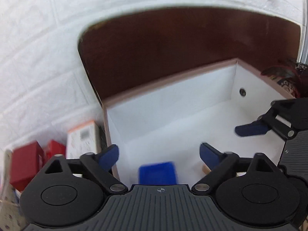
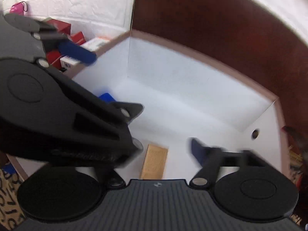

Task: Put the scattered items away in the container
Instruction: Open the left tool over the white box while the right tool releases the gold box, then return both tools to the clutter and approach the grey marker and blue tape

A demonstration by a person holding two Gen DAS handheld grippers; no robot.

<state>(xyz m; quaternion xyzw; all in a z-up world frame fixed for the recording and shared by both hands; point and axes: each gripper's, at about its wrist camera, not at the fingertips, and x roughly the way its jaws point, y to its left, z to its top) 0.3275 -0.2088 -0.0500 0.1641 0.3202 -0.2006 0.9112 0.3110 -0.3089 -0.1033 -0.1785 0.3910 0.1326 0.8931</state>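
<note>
A white container (image 1: 173,105) with a brown-pink rim lies below both grippers. A blue box (image 1: 157,173) rests on its floor, just under my left gripper (image 1: 158,155), which is open with nothing between its blue pads. My right gripper (image 2: 161,148) hangs open over a tan block (image 2: 155,161) lying on the container floor without touching it. Only its right finger (image 2: 198,150) shows; the left gripper's black body (image 2: 67,115) hides the other. The blue box (image 2: 105,97) peeks out behind that body. One right finger (image 1: 250,130) enters the left wrist view from the right.
Red boxes (image 1: 27,165) and a white-and-orange carton (image 1: 82,140) stand outside the container's left wall. A dark brown panel (image 1: 173,48) rises behind it against a white brick wall. A dark red plant (image 1: 286,73) sits at the right. Patterned cloth (image 2: 7,192) lies at the near left.
</note>
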